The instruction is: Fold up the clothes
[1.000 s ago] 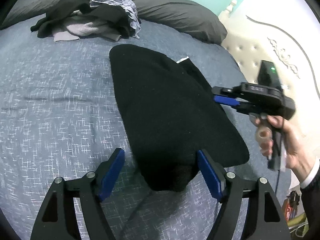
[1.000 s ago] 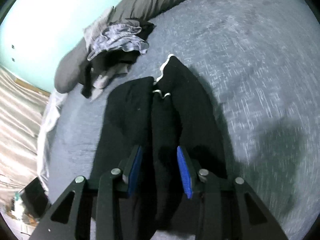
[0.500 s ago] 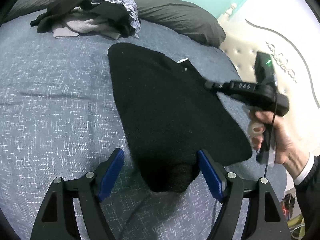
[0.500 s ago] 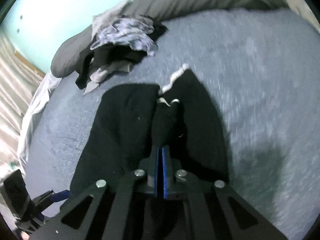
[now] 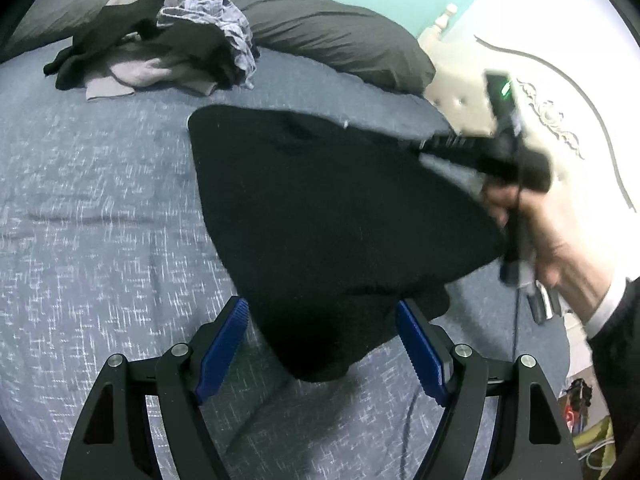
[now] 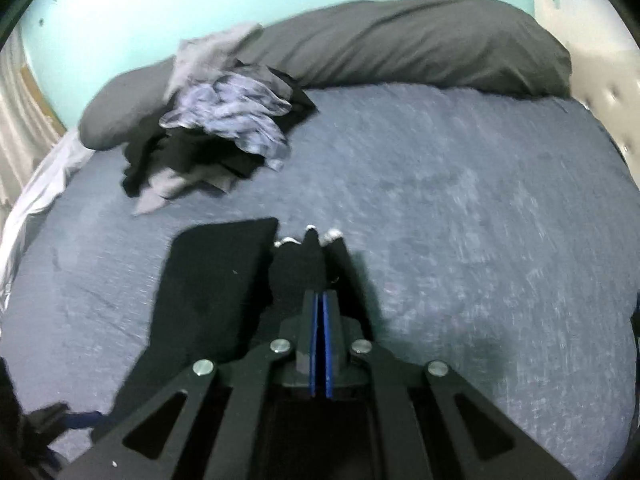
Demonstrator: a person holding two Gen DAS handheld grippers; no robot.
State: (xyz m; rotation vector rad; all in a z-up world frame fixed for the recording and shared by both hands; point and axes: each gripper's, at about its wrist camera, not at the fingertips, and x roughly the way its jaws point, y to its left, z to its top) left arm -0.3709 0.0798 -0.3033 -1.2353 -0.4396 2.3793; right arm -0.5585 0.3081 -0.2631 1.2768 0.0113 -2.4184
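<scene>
A black garment (image 5: 320,208) lies spread on the blue-grey bed (image 5: 100,208). My left gripper (image 5: 322,344) stands open, its blue pads on either side of the garment's near corner without touching it. The right gripper (image 6: 320,300) is shut on a bunched fold of the black garment (image 6: 216,280) and holds that edge lifted off the bed. In the left wrist view the right gripper (image 5: 420,148) appears blurred at the garment's right edge, held by a hand (image 5: 552,232). White label trim (image 6: 330,235) shows just past the pinched fold.
A pile of unfolded clothes (image 5: 160,52), black, grey and patterned, sits at the far side of the bed (image 6: 460,208), also seen as the pile (image 6: 224,132). Dark grey pillows (image 5: 340,36) line the back. A white tufted headboard (image 5: 560,92) stands at right.
The right gripper closed on the garment's edge and has lifted it, pulling the fold up and across. The left gripper stayed open near the same corner.
</scene>
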